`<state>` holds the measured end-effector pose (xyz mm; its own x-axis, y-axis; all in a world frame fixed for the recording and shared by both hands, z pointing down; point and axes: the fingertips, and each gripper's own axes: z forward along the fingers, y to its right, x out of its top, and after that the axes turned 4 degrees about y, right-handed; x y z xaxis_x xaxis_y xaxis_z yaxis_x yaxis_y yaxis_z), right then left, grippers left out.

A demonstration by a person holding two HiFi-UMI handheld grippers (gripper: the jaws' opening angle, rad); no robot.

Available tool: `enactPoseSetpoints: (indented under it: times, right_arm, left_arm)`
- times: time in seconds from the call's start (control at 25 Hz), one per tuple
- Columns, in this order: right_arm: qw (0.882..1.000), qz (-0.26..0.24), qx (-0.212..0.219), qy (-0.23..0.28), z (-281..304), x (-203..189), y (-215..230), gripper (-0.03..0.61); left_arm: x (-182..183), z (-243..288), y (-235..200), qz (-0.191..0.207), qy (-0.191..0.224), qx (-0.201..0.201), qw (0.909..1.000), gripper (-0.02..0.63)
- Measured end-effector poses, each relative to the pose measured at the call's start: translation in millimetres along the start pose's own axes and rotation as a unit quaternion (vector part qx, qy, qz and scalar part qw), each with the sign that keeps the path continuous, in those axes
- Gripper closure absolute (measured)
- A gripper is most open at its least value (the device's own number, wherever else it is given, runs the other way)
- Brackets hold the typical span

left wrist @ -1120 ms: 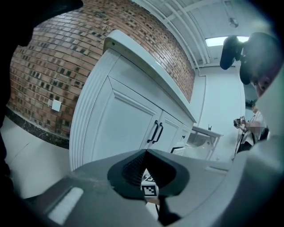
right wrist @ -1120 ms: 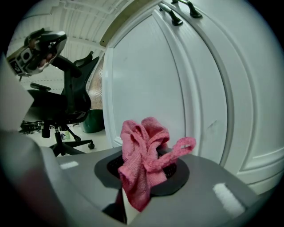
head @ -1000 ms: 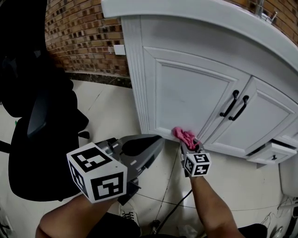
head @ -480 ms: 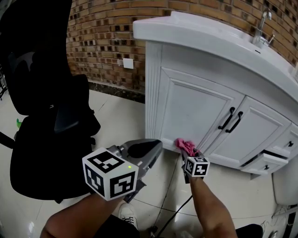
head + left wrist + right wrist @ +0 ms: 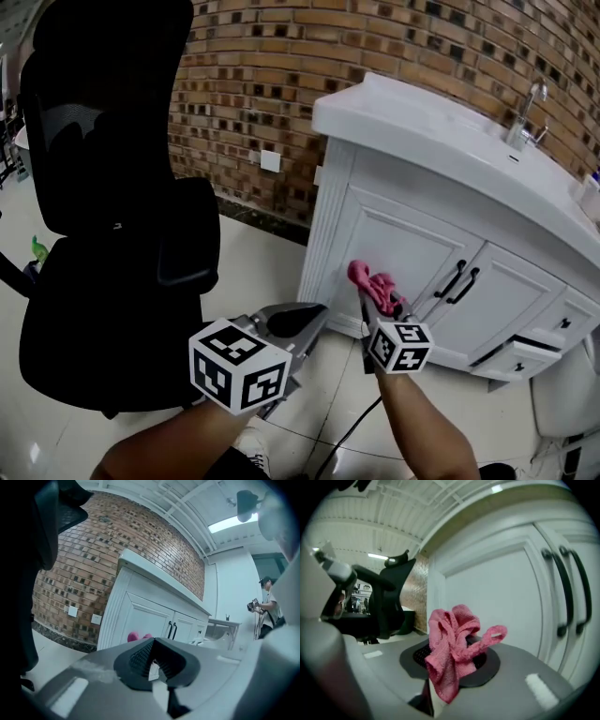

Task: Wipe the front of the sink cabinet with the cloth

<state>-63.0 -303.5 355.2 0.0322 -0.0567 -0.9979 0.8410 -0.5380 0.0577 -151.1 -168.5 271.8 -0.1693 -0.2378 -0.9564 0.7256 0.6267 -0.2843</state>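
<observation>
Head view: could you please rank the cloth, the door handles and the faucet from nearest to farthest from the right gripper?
1. Cloth: clamped in the right gripper, just in front of the cabinet.
2. Door handles: to the gripper's right, where the two doors meet.
3. Faucet: high up at the far right, on top of the cabinet.

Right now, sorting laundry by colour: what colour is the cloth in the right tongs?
Pink cloth; clearest in the right gripper view.
</observation>
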Motion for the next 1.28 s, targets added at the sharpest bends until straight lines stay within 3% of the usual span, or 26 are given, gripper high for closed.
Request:
enactPoseSetpoints:
  times: [0.2, 0.44, 0.84, 1.08, 1.28]
  right_arm:
    - [0.994, -0.075, 0.005, 0.082, 9.5, 125.7, -35.4, 0.466]
    - [0.985, -0.143, -0.018, 0.096, 37.5, 179.9, -37.2, 0.466]
    - [0.98, -0.168, -0.026, 0.104, 45.4, 170.4, -40.2, 0.466]
    - [0.988, -0.143, -0.018, 0.054, 56.5, 121.2, -38.9, 0.468]
    - [0.988, -0.146, -0.016, 0.049, 59.4, 89.2, -37.6, 0.468]
  left_arm:
    - [2.8, -0.8, -1.3, 0.0, 0.004, -0.004, 1.0, 0.61]
    - [2.3, -1.2, -1.6, -0.001, 0.008, -0.009, 0.9999, 0.611]
    - [7.3, -4.3, -5.4, -0.008, 0.016, -0.008, 0.9998, 0.61]
    - [12.2, -6.5, -7.9, -0.013, 0.026, -0.003, 0.9996, 0.61]
    - [10.1, -7.6, -9.8, -0.014, 0.02, -0.002, 0.9997, 0.611]
